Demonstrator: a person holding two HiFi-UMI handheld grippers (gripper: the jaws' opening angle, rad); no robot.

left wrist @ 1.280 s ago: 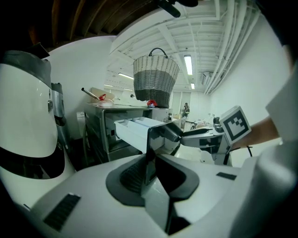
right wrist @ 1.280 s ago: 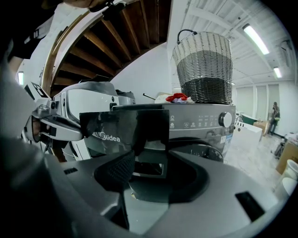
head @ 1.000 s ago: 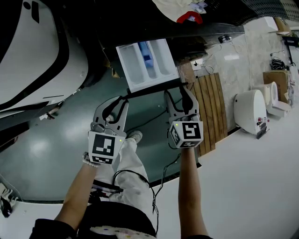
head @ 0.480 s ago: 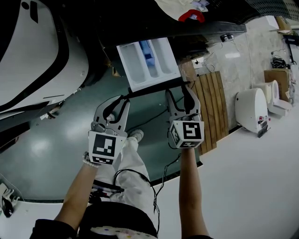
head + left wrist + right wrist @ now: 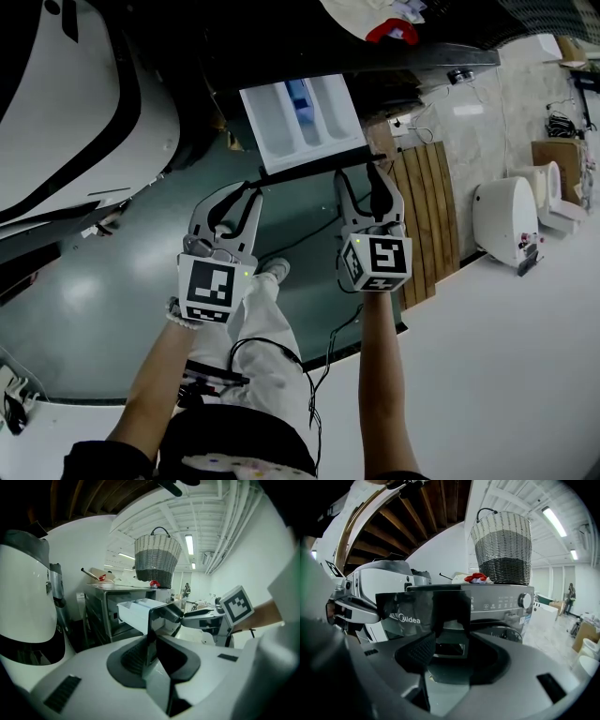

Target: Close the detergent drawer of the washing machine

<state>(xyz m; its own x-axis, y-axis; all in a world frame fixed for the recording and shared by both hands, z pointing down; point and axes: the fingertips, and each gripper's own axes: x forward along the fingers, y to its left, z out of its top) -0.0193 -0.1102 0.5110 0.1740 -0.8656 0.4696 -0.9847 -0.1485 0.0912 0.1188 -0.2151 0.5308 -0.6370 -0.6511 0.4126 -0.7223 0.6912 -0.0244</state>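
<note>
Spreading across the left and centre of the head view is a dark green floor (image 5: 103, 281). It gives way to pale flooring (image 5: 525, 375) at the lower right, and a wooden slatted platform (image 5: 427, 216) lies along the border between them. Strip lights and white ceiling beams show in the gripper views. The washing machine (image 5: 497, 604) carries a wicker basket (image 5: 504, 545) and a red cloth (image 5: 392, 30) on top. A large white-and-black rounded machine (image 5: 84, 103) fills the upper left. The person's pale trouser leg (image 5: 267, 319) shows below the grippers.

The detergent drawer (image 5: 300, 117) stands pulled out near the top centre. The left gripper (image 5: 253, 190) is clenched on the left end of its dark front panel (image 5: 314, 167). The right gripper (image 5: 362, 172), jaws spread, has its tips at the panel's right part.

Compared with a second earlier, drawer and grippers sit slightly higher in the frame, and the drawer stands out about as far.
</note>
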